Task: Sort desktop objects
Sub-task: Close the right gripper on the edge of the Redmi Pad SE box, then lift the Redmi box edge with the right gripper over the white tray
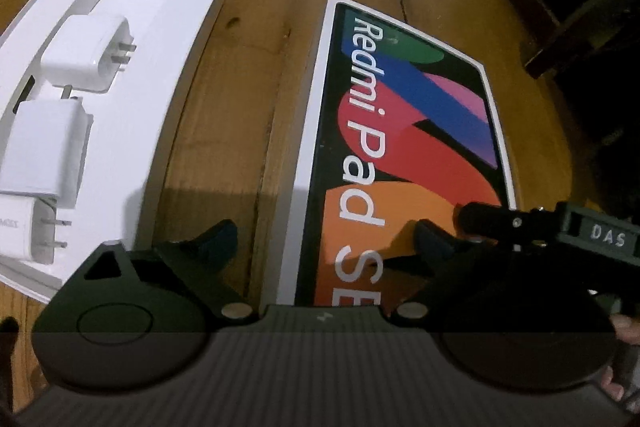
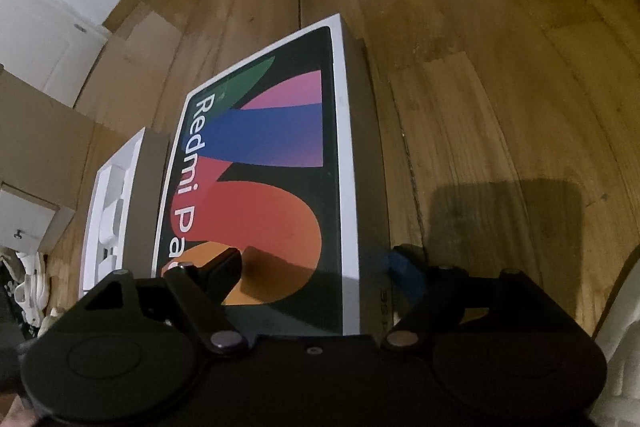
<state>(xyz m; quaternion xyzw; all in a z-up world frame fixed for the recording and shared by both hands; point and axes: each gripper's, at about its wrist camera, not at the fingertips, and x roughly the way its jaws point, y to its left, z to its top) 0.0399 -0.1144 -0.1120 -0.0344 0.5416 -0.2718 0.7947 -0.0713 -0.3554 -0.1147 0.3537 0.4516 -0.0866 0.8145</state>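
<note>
Evidently the Redmi Pad lid (image 2: 264, 187) was rigid, light and glossy; the right tool (image 2: 316, 267) stood spread astride its near edge, the left tool (image 1: 324, 239) likewise released.

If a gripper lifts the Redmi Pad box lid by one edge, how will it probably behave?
The Redmi Pad box lid looks like stiff cardboard with straight edges, so it should hardly bend. Its printed top appears smooth, perhaps slippery. Being broad and flat, it will likely tilt when held by one edge.
</note>
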